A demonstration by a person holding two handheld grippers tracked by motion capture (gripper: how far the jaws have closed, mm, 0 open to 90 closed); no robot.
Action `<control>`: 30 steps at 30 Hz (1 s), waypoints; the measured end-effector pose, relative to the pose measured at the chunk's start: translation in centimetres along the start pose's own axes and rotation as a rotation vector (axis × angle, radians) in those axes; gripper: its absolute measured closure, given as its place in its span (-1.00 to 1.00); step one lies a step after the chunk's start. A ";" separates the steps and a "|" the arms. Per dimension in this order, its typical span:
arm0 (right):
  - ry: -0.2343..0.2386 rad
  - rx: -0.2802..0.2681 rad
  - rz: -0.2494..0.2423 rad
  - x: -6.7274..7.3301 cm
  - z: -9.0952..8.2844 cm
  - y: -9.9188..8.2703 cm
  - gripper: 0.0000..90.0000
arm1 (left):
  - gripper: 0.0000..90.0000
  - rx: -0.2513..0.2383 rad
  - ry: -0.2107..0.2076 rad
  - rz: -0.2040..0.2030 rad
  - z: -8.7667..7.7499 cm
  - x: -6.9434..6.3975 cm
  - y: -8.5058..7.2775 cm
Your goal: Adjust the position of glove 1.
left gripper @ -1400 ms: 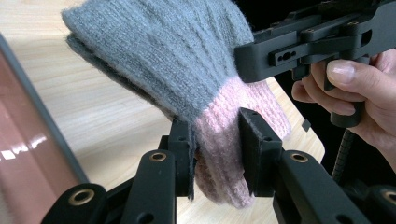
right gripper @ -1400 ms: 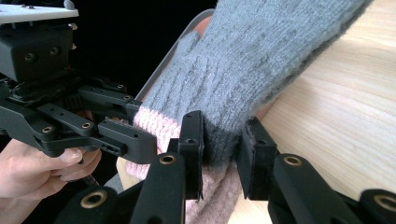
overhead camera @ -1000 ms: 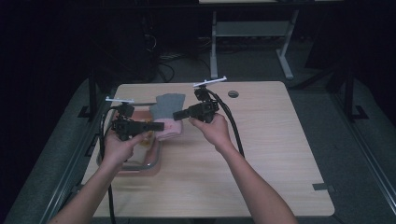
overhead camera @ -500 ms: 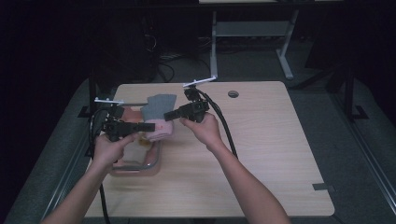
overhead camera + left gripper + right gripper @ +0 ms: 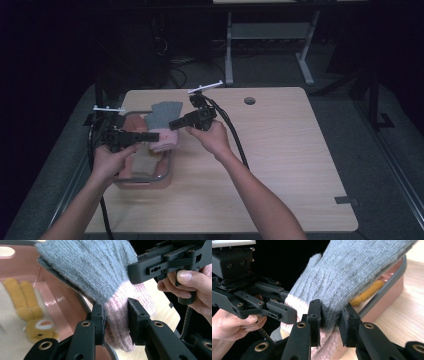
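Both claws are clamped on it: your left gripper (image 5: 115,322) pinches the pink ribbed cuff of the soft grey knitted glove (image 5: 92,267), and your right gripper (image 5: 329,318) bites just beside it. You've got light, floppy wool above the pink metal-rimmed tray (image 5: 167,167), so grip the thicker cuff, not the stretchy fingers.

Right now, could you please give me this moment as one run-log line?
left gripper: shut on glove's pink cuff | right gripper: shut on glove | glove: held over pink bin rim

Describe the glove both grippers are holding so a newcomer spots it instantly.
On the wooden table, find the pink tray at its left side. Above its right rim, the left gripper and right gripper pinch a knitted glove: grey hand, pale pink cuff, unlike the yellow plush toy inside the tray.
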State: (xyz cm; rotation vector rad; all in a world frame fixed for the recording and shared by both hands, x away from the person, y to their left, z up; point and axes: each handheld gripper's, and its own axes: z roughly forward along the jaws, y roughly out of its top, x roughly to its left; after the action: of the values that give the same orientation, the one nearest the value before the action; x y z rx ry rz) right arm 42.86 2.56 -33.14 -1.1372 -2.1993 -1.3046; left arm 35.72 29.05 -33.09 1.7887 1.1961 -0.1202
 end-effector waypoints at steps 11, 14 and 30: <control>0.017 0.022 0.006 0.1 1.4 0.2 0.60 | 0.55 -0.006 0.010 -0.011 -0.7 0.8 -0.6; 0.019 0.029 0.004 0.1 1.8 0.2 0.60 | 0.55 -0.003 0.014 -0.013 -0.9 1.1 -0.7; 0.043 0.055 0.002 1.1 4.1 0.9 0.55 | 0.56 -0.015 0.028 -0.025 -3.0 2.6 -1.4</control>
State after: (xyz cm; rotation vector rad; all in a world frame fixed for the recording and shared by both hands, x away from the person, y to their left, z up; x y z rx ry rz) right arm 43.31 6.81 -34.09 -1.0811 -2.1888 -1.2484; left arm 34.78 33.12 -33.76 1.7684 1.2369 -0.1007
